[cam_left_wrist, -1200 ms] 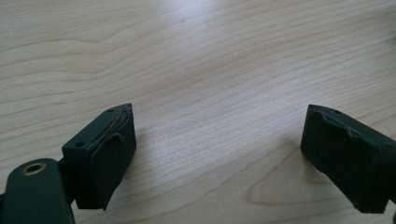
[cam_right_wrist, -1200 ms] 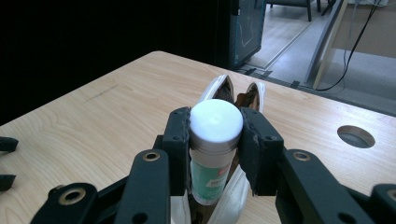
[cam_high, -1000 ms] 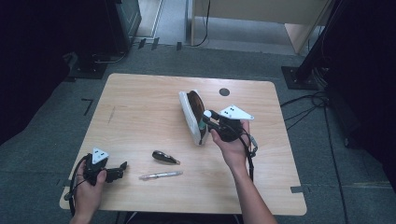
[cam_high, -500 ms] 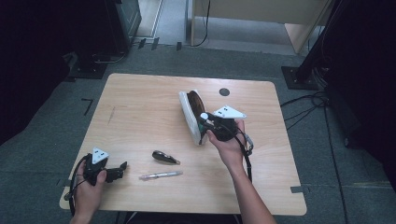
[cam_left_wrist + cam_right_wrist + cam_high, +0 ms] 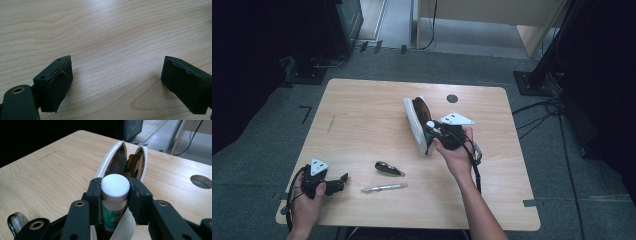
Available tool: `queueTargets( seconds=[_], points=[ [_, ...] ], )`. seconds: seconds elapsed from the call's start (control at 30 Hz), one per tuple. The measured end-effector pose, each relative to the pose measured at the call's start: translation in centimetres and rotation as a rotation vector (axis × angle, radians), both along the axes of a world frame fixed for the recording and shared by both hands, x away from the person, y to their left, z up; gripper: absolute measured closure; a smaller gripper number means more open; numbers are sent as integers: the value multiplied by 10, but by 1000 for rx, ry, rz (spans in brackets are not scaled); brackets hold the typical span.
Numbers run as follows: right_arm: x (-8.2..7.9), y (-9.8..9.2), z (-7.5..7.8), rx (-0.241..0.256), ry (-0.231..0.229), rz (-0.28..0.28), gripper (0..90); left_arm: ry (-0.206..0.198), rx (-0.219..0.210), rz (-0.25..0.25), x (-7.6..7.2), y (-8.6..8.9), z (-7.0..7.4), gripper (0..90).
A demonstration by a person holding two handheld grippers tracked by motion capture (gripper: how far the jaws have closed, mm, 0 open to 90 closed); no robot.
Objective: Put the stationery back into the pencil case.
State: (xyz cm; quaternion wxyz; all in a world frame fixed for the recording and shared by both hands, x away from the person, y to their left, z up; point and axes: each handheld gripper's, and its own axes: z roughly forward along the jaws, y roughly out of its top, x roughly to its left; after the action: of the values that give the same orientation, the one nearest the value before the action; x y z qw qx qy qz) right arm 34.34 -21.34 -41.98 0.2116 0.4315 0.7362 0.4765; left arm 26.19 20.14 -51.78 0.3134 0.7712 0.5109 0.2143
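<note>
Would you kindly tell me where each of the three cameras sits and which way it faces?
High view: above the person's side, looking forward and down on the light wooden table; both forearms, left gripper and right gripper show.
Left gripper view: rides the left gripper, facing bare tabletop between wide-apart jaws.
Right gripper view: rides the right gripper, facing the open white zip pouch, jaws clamping a white-capped green-labelled bottle.
Shared: high and right gripper views show the pouch and bottle.

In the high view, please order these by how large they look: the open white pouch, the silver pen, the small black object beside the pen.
1. open white pouch, largest.
2. silver pen, long but very thin.
3. small black object, shorter than the pen but thicker; by area these two look close, so their order is unsure.
</note>
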Motion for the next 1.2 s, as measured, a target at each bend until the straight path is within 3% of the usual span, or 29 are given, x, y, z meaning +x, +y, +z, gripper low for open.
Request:
queueTargets(
  seconds=[0.23,0.6,0.9,1.2],
  points=[
    [-1,-1,2,8,-16,-3,662,0,1,-3,0,0,0,106],
    [-15,-2,2,1,-35,12,837,0,3,-6,0,0,0,106],
    [-28,-4,1,4,-40,23,853,0,2,-6,0,0,0,106],
    [-46,10,-12,19,-19,100,845,1,1,-5,0,0,0,106]
  ],
)
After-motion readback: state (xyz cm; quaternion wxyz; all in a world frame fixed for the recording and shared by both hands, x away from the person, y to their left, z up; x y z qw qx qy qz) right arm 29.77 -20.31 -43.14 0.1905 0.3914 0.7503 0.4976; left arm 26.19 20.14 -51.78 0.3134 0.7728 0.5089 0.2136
